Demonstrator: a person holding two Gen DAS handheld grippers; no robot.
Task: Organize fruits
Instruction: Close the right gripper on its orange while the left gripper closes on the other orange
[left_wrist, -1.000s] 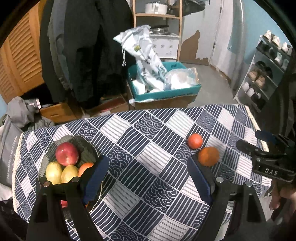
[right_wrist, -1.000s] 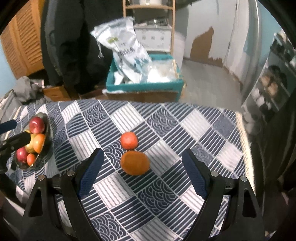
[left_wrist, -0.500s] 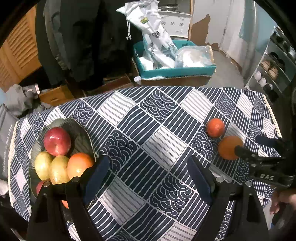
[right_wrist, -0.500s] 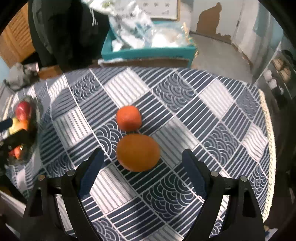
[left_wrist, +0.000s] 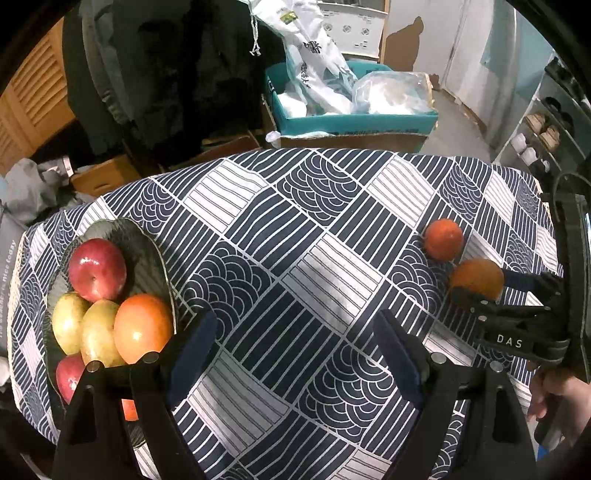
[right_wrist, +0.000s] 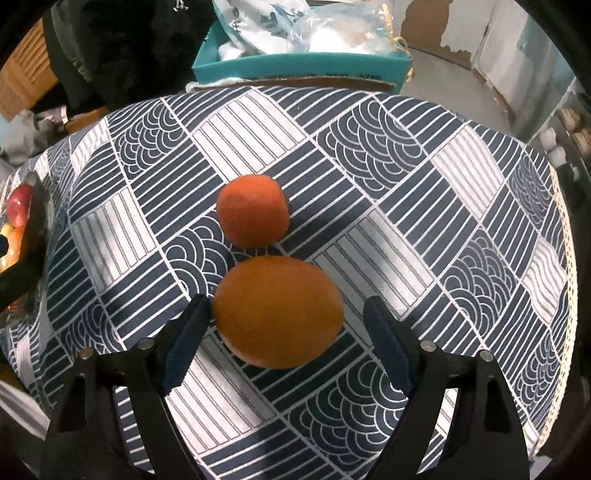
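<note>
A large orange (right_wrist: 277, 311) lies on the patterned tablecloth between the open fingers of my right gripper (right_wrist: 286, 325); the fingers straddle it without closing. A smaller reddish orange (right_wrist: 252, 211) lies just beyond it. In the left wrist view the large orange (left_wrist: 476, 277) and the smaller orange (left_wrist: 443, 240) are at the right, with my right gripper (left_wrist: 480, 291) around the large one. A dark plate (left_wrist: 142, 243) at the left holds a red apple (left_wrist: 97, 269), yellow fruits and an orange fruit (left_wrist: 143, 328). My left gripper (left_wrist: 295, 349) is open and empty beside the plate.
The table's far edge drops off to a teal box (left_wrist: 354, 122) with plastic bags on the floor. Dark coats (left_wrist: 155, 74) hang behind at the left. A shoe rack (left_wrist: 546, 129) stands at the right. The plate also shows at the left edge of the right wrist view (right_wrist: 38, 214).
My right gripper has moved forward and down until its open fingers straddle the large orange. My left gripper has tilted down closer over the table near the plate.
</note>
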